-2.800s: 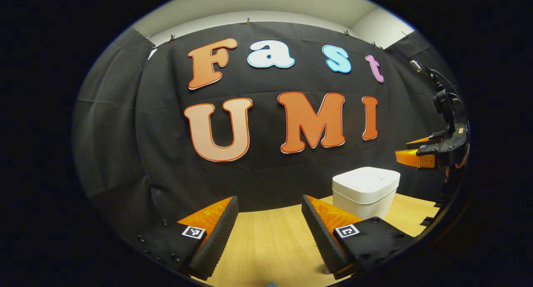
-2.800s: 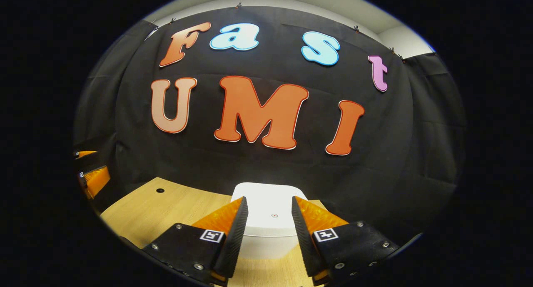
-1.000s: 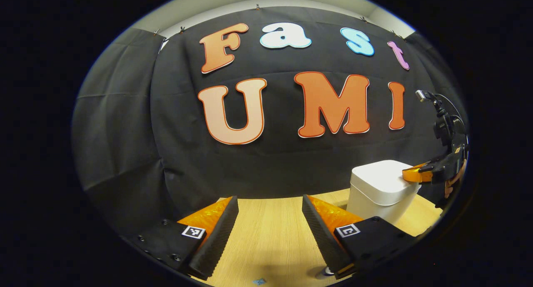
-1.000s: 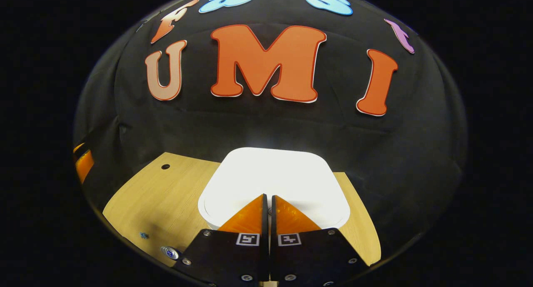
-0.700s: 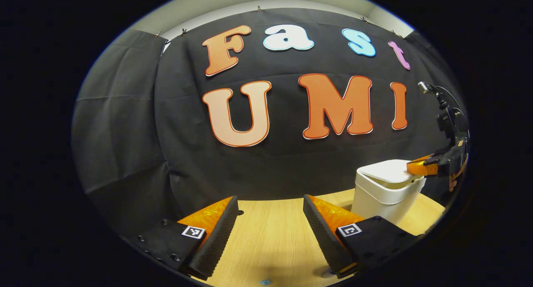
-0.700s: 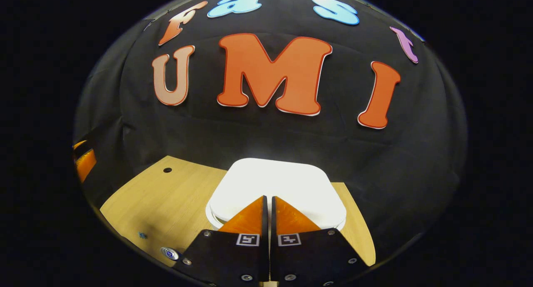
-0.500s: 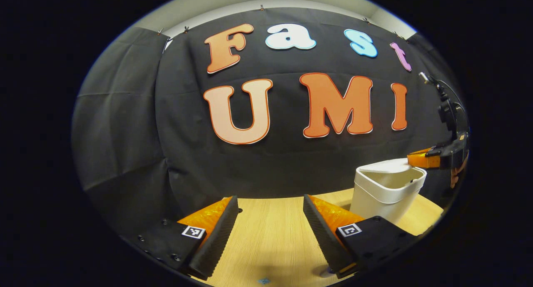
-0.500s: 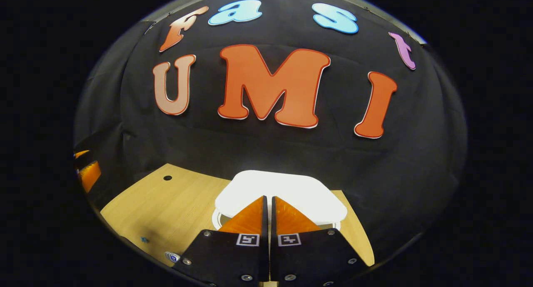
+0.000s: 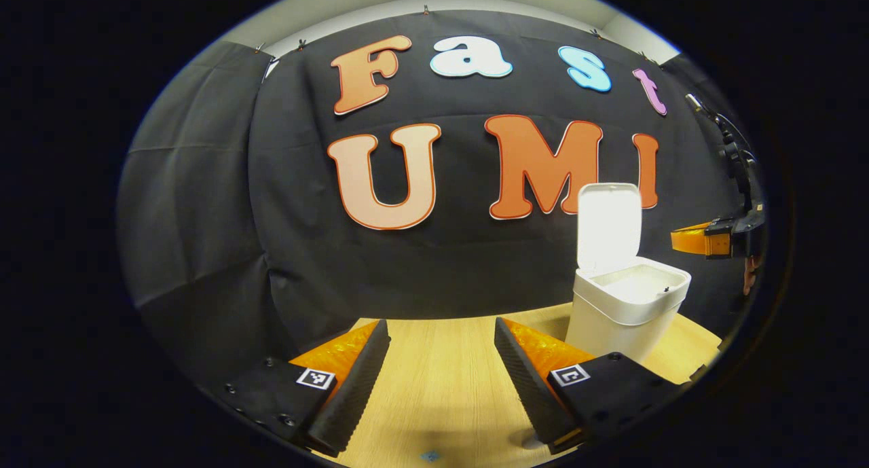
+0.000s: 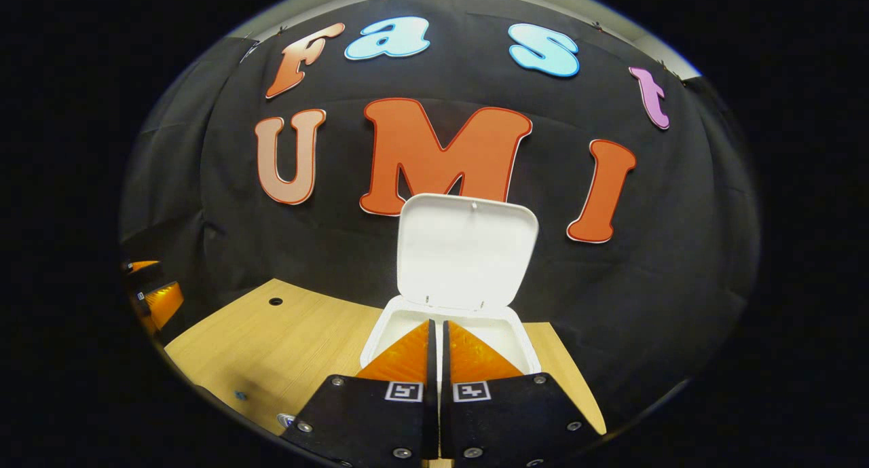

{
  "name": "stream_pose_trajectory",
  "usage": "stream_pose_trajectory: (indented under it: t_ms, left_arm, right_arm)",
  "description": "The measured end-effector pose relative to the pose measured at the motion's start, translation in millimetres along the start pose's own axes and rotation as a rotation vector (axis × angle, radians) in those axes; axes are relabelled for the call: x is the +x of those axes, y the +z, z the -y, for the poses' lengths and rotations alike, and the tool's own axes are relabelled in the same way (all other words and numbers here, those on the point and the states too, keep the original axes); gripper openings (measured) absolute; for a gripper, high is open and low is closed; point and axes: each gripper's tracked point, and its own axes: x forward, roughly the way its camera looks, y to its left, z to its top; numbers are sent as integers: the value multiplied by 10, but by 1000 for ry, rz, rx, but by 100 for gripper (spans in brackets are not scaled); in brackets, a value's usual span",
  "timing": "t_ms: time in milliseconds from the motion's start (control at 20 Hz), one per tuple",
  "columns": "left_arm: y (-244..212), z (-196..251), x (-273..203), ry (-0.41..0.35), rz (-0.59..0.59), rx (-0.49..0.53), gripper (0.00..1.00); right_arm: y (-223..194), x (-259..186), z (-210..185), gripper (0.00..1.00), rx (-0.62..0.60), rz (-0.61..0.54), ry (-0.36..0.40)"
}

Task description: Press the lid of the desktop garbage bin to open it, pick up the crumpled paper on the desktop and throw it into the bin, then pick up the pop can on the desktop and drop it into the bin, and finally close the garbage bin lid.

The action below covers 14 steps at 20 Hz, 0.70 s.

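Spread wide, our left gripper [image 9: 440,359] hangs over bare desktop [image 9: 441,393], with the garbage bin [image 9: 628,308] off to its right, lid [image 9: 607,227] standing upright. Our right gripper [image 10: 438,346] has its jaws pressed together on nothing, tips just above the near rim of the open bin.

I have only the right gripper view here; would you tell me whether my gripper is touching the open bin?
Observer: No. In the left gripper view, the right gripper hangs apart from the bin, higher than its rim.
Operator: Thank you. Is the left gripper holding anything?
Observer: No. The left gripper is open, with only bare table between its fingers.
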Motion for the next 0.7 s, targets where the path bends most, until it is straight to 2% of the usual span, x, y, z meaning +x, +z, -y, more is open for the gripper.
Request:
stream_pose_trajectory:
  t_ms: [200, 400, 450, 500, 650, 700]
  left_arm:
    - [-236, 57, 27, -33, -77, -20, 100]
    - [-487, 94, 6, -67, -144, 26, 99]
    - [-563, 114, 8, -77, -164, 33, 92]
    - [-658, 151, -3, -87, -187, 39, 99]
    - [-910, 202, -58, -109, -250, 58, 100]
    - [-1002, 208, -78, -115, -271, 57, 100]
  right_arm:
    - [-194, -102, -63, 3, -27, -28, 1]
    - [-301, -251, -247, 18, -21, -38, 52]
    - [-342, -288, -302, 30, -21, -42, 68]
    - [-381, -317, -376, 37, -22, -46, 89]
    - [-516, -409, -590, 67, -28, -64, 151]
    - [-558, -428, -661, 72, -30, -71, 172]
